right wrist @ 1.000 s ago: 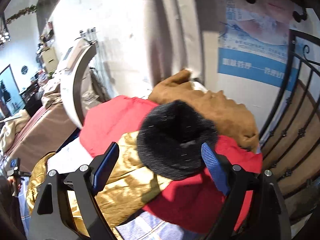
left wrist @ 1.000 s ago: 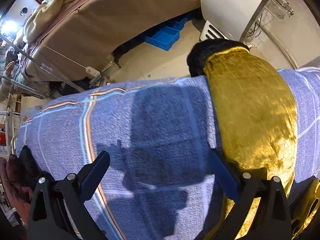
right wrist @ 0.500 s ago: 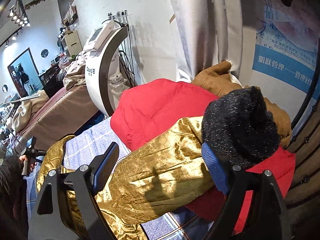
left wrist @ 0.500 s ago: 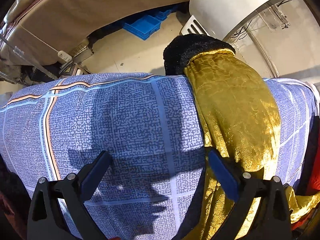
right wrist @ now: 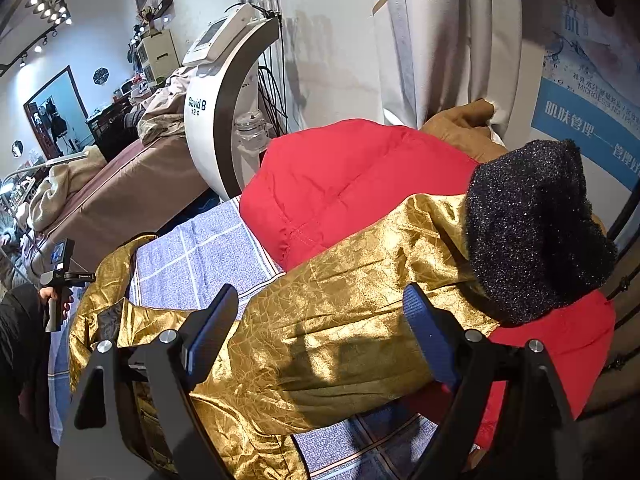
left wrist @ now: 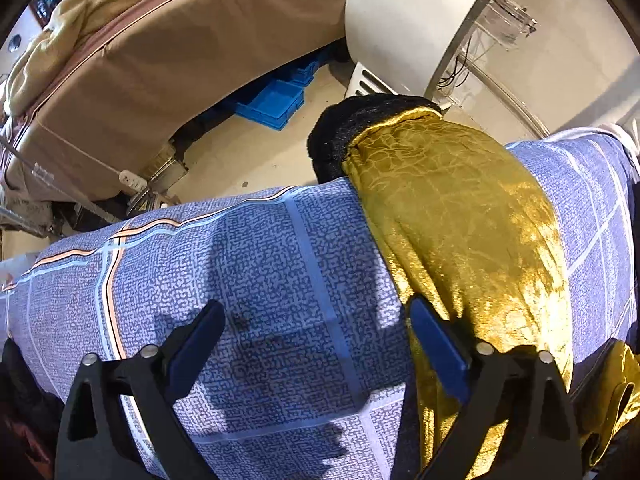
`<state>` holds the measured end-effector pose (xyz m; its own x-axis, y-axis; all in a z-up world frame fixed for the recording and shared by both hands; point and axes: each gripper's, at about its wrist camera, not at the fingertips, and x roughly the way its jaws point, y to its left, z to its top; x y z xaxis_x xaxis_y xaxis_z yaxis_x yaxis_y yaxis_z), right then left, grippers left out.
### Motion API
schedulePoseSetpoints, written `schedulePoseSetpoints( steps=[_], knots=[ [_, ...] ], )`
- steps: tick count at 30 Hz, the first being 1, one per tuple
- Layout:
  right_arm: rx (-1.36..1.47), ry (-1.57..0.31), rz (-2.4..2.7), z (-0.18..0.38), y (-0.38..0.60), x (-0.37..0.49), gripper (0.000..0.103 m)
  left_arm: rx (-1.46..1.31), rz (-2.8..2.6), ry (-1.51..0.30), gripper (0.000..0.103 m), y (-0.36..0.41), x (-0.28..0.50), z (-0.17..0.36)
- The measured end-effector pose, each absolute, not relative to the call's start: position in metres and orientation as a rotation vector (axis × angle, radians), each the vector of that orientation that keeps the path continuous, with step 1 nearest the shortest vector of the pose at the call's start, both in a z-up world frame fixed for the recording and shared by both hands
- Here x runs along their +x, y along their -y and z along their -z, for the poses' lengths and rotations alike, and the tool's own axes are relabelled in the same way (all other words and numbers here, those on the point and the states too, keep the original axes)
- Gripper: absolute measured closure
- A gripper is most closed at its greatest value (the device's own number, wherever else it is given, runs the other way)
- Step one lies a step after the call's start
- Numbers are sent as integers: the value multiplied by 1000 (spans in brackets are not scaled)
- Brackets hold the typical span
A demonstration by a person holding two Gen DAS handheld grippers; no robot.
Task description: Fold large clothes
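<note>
A gold jacket lies on the bed's blue patterned sheet (left wrist: pixel 260 264). One sleeve (left wrist: pixel 460 216) hangs over the sheet's far edge, and its black furry cuff (left wrist: pixel 344 132) dangles past it. My left gripper (left wrist: pixel 316 312) points down at the sheet with its jaws closing. Only sheet lies between them, and the right finger (left wrist: pixel 436 344) stands at the sleeve's edge. In the right wrist view the other gold sleeve (right wrist: pixel 340 300) lies across a red jacket (right wrist: pixel 352 176), its black cuff (right wrist: pixel 536 224) at the right. My right gripper (right wrist: pixel 320 300) is open above this sleeve.
A white curved machine (right wrist: pixel 216 112) stands by the bed's far side, with a tan treatment bed (left wrist: pixel 160 80) and blue trays (left wrist: pixel 276 100) on the floor beyond. A brown garment (right wrist: pixel 464 128), a grey curtain (right wrist: pixel 440 40) and a black railing (right wrist: pixel 628 300) lie behind the red jacket. A hand (right wrist: pixel 56 300) grips the other gripper's handle.
The left jaws have narrowed over the sheet. The right gripper has swung left and down, so the black cuff went from between its fingers to their right and the gold sleeve now lies under them.
</note>
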<state>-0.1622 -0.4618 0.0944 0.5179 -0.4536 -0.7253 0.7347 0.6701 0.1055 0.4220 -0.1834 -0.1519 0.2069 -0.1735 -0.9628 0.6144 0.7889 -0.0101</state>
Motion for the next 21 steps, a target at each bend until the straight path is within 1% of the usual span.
schedulePoseSetpoints(
  steps=[1, 2, 5, 7, 9, 11, 13, 15, 16, 17, 19, 20, 21],
  knots=[
    [429, -728, 738, -93, 461, -162, 19, 411, 599, -1253, 33, 185, 421, 152],
    [427, -732, 737, -91, 461, -161, 19, 394, 622, -1259, 44, 186, 420, 150],
    [427, -744, 732, -87, 460, -160, 20, 365, 641, -1271, 45, 188, 420, 148],
    [424, -745, 724, -85, 458, -158, 19, 352, 653, -1279, 48, 188, 422, 149],
    [422, -749, 713, -83, 456, -156, 19, 315, 694, -1271, 60, 184, 421, 146],
    [425, -751, 703, -81, 454, -155, 19, 313, 756, -1226, 63, 184, 414, 140],
    [421, -752, 693, -81, 451, -154, 19, 362, 775, -1153, 57, 182, 402, 133],
    [417, -753, 684, -81, 448, -152, 20, 365, 798, -1128, 40, 175, 394, 130],
    [419, -755, 678, -80, 447, -152, 19, 335, 824, -1139, 35, 169, 393, 129],
    [421, -760, 674, -79, 447, -151, 20, 290, 850, -1156, 26, 162, 395, 128],
    [423, -772, 670, -76, 446, -148, 19, 107, 911, -1227, 16, 142, 405, 123],
    [424, -776, 665, -75, 445, -147, 19, -57, 965, -1295, 7, 131, 413, 123],
    [424, -780, 661, -74, 444, -146, 19, -212, 998, -1355, 6, 122, 419, 124]
  ],
)
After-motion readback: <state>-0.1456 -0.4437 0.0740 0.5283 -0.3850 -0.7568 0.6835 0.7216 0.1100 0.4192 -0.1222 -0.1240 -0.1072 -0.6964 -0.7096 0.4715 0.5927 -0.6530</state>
